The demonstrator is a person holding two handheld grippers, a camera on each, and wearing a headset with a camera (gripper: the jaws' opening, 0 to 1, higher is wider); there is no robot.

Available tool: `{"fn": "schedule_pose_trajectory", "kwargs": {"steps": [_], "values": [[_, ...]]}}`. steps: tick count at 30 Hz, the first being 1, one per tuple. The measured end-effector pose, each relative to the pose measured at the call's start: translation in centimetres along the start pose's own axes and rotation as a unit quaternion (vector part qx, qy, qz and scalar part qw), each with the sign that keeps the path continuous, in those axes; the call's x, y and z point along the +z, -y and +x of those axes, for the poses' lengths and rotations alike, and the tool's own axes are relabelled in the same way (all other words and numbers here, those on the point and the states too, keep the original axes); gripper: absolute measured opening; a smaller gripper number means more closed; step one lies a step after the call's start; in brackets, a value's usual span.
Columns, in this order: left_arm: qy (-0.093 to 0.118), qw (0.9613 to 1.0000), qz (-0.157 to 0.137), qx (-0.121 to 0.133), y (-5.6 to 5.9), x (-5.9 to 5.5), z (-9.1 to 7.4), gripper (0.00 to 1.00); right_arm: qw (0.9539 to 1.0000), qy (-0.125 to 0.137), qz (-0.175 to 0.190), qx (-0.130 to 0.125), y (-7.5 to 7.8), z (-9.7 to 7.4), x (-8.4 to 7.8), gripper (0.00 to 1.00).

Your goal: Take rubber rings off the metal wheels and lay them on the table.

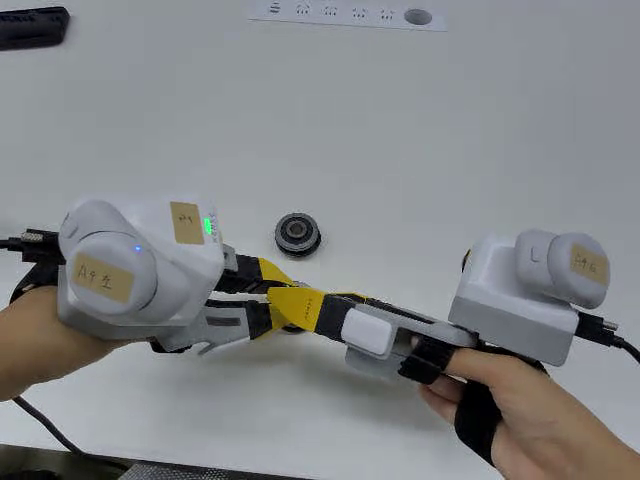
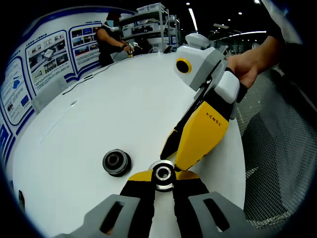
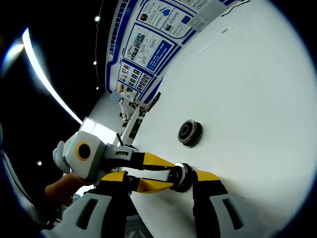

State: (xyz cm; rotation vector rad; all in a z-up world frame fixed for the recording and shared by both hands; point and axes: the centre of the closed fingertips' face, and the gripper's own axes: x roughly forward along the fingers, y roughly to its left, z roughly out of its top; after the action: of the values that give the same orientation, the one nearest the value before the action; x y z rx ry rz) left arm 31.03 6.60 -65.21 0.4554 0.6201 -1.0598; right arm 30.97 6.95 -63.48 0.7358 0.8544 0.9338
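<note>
My left gripper (image 2: 163,176) is shut on a metal wheel (image 2: 163,173) with a silver hub and a black rubber ring, held just above the white table (image 1: 420,150). My right gripper (image 3: 181,179) comes in from the other side (image 2: 171,159), its yellow jaws closed on the rim of the same wheel (image 3: 181,176), on the rubber ring. In the head view the two grippers cross at the middle (image 1: 288,304), hiding the held wheel. A second wheel (image 1: 298,234) with its black ring on lies flat on the table just beyond (image 2: 117,162) (image 3: 189,132).
A white socket strip (image 1: 350,14) lies at the table's far edge and a black object (image 1: 30,26) at the far left. The table's near edge (image 1: 200,462) runs just under my hands. A person (image 2: 106,37) stands far off behind the table.
</note>
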Motion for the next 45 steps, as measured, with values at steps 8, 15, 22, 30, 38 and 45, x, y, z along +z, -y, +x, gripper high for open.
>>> {"fn": "schedule_pose_trajectory", "kwargs": {"steps": [8, 15, 22, 30, 38, 45], "values": [[0.000, 1.0000, -0.002, 0.001, 0.0, 0.0, 0.0, 0.13, 1.0000, -0.004, 0.005, 0.003, -0.2, 0.2, -0.3, 0.53], [-0.001, 1.0000, -0.001, 0.001, 0.0, 0.0, 0.0, 0.13, 0.9999, -0.011, 0.010, -0.002, 0.1, 0.0, -0.6, 0.51], [-0.003, 1.0000, 0.000, 0.002, 0.1, 0.0, 0.0, 0.13, 0.9997, -0.020, -0.003, -0.015, 0.1, -0.1, -1.0, 0.50], [-0.004, 1.0000, -0.001, 0.004, 0.1, 0.0, 0.0, 0.13, 0.9996, -0.021, 0.011, -0.016, -0.1, -0.1, -1.0, 0.50], [-0.004, 1.0000, -0.002, 0.005, 0.1, 0.0, 0.0, 0.13, 0.9992, -0.027, 0.009, -0.028, 0.2, 0.0, -1.2, 0.46], [-0.005, 1.0000, -0.003, 0.008, 0.0, 0.0, 0.0, 0.13, 0.9985, -0.034, -0.014, -0.041, 0.0, 0.1, -1.3, 0.48]]}}
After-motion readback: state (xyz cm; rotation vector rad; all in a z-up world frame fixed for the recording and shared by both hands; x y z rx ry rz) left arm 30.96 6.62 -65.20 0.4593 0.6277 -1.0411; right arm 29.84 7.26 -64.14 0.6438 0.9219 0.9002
